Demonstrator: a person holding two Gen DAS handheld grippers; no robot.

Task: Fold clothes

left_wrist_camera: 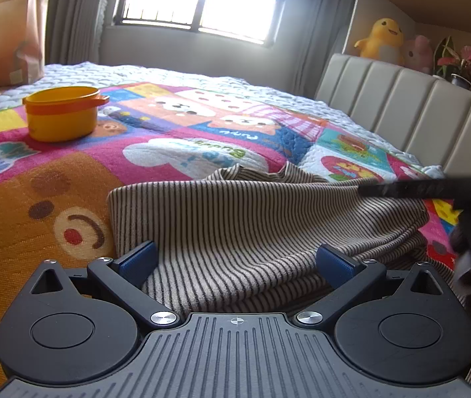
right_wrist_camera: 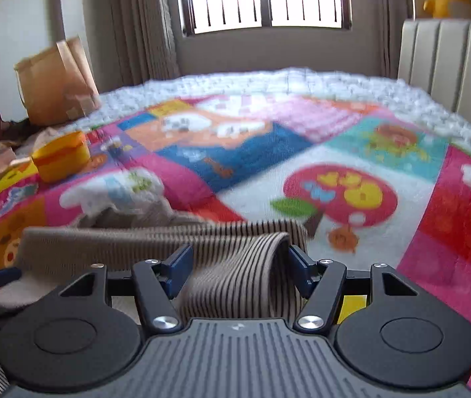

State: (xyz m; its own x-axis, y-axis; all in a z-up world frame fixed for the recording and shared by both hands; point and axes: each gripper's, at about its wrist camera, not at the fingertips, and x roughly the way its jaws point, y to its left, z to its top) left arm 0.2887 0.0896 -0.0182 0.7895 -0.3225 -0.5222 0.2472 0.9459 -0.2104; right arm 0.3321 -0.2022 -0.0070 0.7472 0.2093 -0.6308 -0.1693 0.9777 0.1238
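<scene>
— Daylight floods through the barred window (left_wrist_camera: 202, 0) behind the bed, and we see a quilted play mat (left_wrist_camera: 202, 126) with bright cartoon patches spread over a white textured bedspread (right_wrist_camera: 302, 83). What are we working on?

— We have a striped garment (left_wrist_camera: 235, 219), beige with thin dark lines, in a soft ribbed knit. It lies on the mat near our edge of the bed, rumpled, with one layer draped over another and a curled edge at the far side.

— How does our left tool (left_wrist_camera: 237, 262) stand?

— Released: its blue pads (left_wrist_camera: 139, 258) are spread wide, with the striped cloth lying between them and neither pad pressing it.

— And our right tool (right_wrist_camera: 238, 267)?

— A rolled fold of the garment (right_wrist_camera: 235, 265) passes between its blue pads (right_wrist_camera: 179, 268). The pads sit just beside the fold on both sides, but the view is blurred, so we cannot tell whether they pinch it or merely flank it.

— Anything else on the bed?

— A yellow plastic pot (left_wrist_camera: 63, 112) with an orange rim band stands upright on the mat, well apart from the garment. A brown paper bag (right_wrist_camera: 56, 83) stands at the far left edge. Beyond the padded headboard (left_wrist_camera: 401, 106), with its vertical channels, we see a yellow plush toy (left_wrist_camera: 381, 38) on a shelf.
</scene>
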